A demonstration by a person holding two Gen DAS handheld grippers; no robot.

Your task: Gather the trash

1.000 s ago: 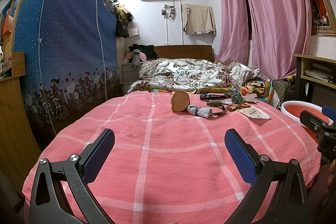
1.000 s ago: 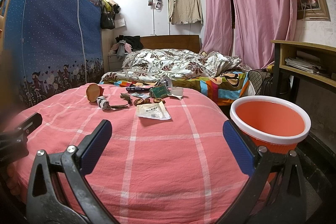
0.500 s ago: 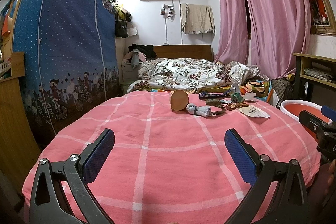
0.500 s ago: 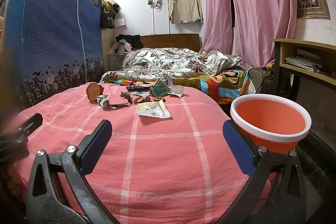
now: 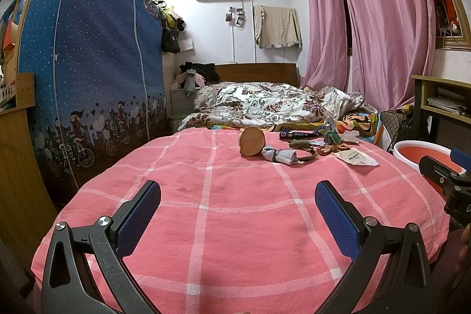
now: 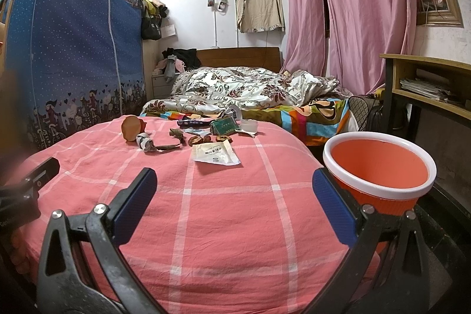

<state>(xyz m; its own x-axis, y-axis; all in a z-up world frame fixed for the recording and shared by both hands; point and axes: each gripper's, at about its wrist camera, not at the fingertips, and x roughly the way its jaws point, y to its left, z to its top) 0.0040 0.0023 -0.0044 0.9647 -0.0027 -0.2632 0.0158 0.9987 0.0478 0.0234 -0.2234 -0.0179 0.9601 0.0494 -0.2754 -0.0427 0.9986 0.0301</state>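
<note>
Both grippers are held wide apart over the near end of the pink checked bedspread (image 5: 206, 225), nothing pinched in either one. Left gripper (image 5: 238, 206) is spread with its blue pads (image 5: 138, 214) facing each other across bare cloth; same deal for the right gripper (image 6: 234, 194).

All the trash is found bunched up at the far end of the bedspread, well apart from both tools. A cut brown root-like chunk (image 5: 251, 140) is seen furthest left, with a crumpled grey wad (image 5: 278, 154) touching it. Some dried brown scraps (image 6: 203, 139) are scattered just beside that, and a flat white packet (image 6: 215, 154) is laid closest to the camera. A dark blue wrapper (image 6: 192, 123) and a green packet (image 6: 224, 126) are parked behind those.

An orange bucket with a white rim (image 6: 379, 164) is stood off the bed's right side, empty inside.
</note>
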